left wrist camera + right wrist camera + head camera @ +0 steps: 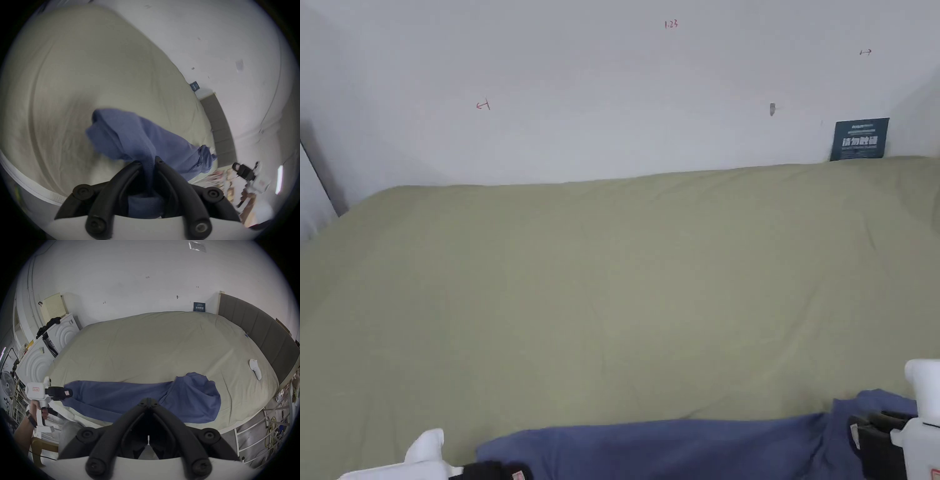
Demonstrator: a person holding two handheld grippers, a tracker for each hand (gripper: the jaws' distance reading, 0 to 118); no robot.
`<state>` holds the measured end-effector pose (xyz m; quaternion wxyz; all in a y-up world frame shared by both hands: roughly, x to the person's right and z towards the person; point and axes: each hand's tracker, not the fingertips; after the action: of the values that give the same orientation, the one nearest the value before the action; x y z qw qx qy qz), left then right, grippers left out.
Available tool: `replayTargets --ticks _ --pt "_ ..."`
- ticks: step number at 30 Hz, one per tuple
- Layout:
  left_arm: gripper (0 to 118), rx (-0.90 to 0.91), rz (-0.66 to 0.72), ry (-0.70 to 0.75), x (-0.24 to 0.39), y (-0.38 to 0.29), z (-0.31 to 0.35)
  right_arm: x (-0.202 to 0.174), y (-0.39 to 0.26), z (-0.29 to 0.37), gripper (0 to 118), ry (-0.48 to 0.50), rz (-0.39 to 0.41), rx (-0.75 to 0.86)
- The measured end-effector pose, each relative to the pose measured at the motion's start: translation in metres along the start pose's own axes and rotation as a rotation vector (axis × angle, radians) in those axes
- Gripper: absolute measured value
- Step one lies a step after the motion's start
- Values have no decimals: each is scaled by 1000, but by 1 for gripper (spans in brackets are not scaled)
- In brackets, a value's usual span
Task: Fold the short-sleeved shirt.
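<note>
Bed [146,340] holds bunched shirt [113,395]: left gripper [148,160] jaws clamp its edge, right gripper [148,400] jaws closed, empty; next regrip and spread flat.

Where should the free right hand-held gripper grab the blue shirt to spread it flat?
Probably the bunched right end of the blue shirt, coming from the near bed edge. The left hand-held gripper already pinches the opposite end, so pulling apart would stretch it.

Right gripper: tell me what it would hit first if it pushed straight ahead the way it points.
Probably the blue shirt: the right gripper has its jaws together just in front of the cloth, which lies along the near edge of the bed. Whether they pinch it cannot be told.
</note>
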<state>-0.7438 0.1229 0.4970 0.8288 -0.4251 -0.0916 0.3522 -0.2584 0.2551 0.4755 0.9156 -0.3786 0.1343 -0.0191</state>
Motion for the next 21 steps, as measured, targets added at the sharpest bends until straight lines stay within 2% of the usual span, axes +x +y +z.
replayTargets --ticks 4,7,10,15,21 --pt "7 -25 -277 183 79 10 -4 7 1 6 1 -25 -2 11" --pt "7 -52 -427 156 139 7 -18 15 2 10 1 -32 -17 19" --pt "7 -104 -456 81 185 -2 -43 24 1 17 1 -40 -40 26" --pt "7 -207 -544 83 232 -27 -106 42 -1 29 1 -74 -68 37" --pt "10 -312 -529 141 241 -51 -180 59 -7 38 2 -100 -104 41"
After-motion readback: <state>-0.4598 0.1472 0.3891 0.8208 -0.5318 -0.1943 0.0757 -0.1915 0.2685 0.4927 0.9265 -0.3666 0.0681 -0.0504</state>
